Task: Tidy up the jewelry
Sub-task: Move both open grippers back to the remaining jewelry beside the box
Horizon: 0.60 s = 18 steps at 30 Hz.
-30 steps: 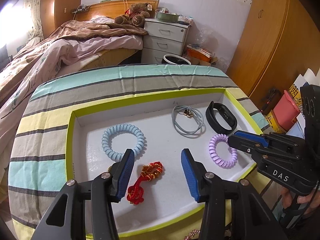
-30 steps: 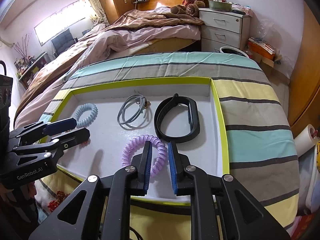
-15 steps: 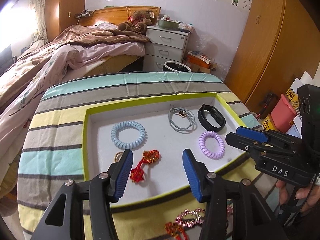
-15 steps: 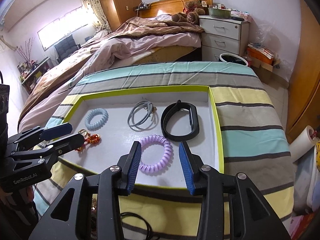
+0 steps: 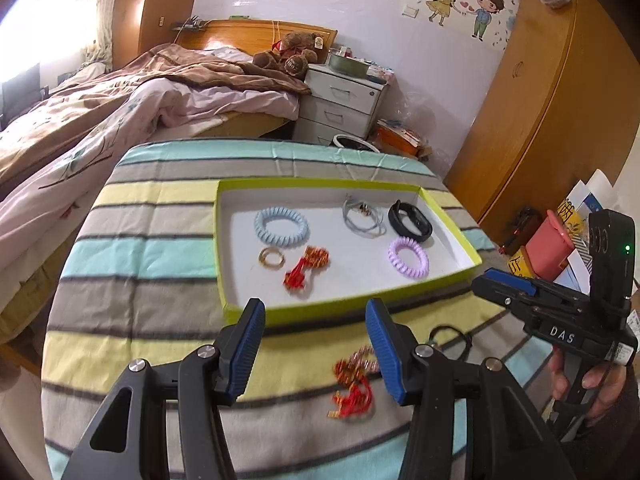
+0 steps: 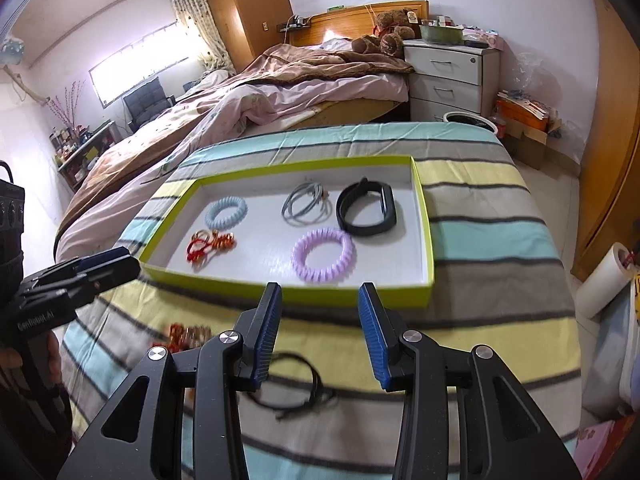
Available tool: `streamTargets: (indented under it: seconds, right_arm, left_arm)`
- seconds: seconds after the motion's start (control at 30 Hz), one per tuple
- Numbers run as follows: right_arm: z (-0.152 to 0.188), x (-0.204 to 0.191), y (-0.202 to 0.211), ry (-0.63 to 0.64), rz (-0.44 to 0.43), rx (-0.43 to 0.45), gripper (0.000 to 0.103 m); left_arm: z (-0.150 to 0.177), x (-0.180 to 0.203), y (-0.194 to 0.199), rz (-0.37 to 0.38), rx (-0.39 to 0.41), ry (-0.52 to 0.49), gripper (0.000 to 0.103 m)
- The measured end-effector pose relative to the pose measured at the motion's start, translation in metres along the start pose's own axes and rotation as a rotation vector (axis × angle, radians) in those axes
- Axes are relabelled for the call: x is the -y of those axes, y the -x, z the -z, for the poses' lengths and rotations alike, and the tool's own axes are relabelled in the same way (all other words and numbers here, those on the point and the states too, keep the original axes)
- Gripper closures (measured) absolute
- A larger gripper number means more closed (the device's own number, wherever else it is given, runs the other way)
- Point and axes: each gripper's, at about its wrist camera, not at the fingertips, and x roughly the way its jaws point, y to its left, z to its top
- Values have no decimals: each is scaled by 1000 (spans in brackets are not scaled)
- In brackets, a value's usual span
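Observation:
A white tray with a lime-green rim (image 5: 344, 312) (image 6: 430, 240) lies on the striped cloth. It holds a light blue coil band (image 5: 281, 226), a gold ring (image 5: 271, 257), a red tasselled ornament (image 5: 306, 268), a grey cord (image 5: 362, 220), a black wristband (image 5: 410, 222) and a purple coil band (image 6: 322, 256). In front of the tray, my left gripper (image 5: 314, 320) hangs open above a second red-gold ornament (image 5: 354, 384). My right gripper (image 6: 320, 304) is open too, with a black cord loop (image 6: 296, 384) on the cloth below it. Neither holds anything.
A bed with a pink and brown quilt (image 6: 280, 92) stands beyond the table, with a white nightstand (image 6: 452, 76) beside it. Wooden wardrobe doors (image 5: 560, 112) fill the right. A pink bin (image 5: 550, 252) and a paper roll (image 6: 604, 280) sit off the table's right edge.
The right gripper opened off the purple coil band, which now lies in the tray. Both grippers drew back from the tray to the near part of the cloth.

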Motion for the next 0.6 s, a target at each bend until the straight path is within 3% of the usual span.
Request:
streamTargets:
  seconds: [0.33,0.6]
  right_arm:
    - [29,0,10,-16,-23,-11,62]
    - [45,-34,11,45,-150,-11,62]
  left_arm:
    - [31,-9,9,22,-27,25,51]
    - [45,-15,18,22,-19,48,51]
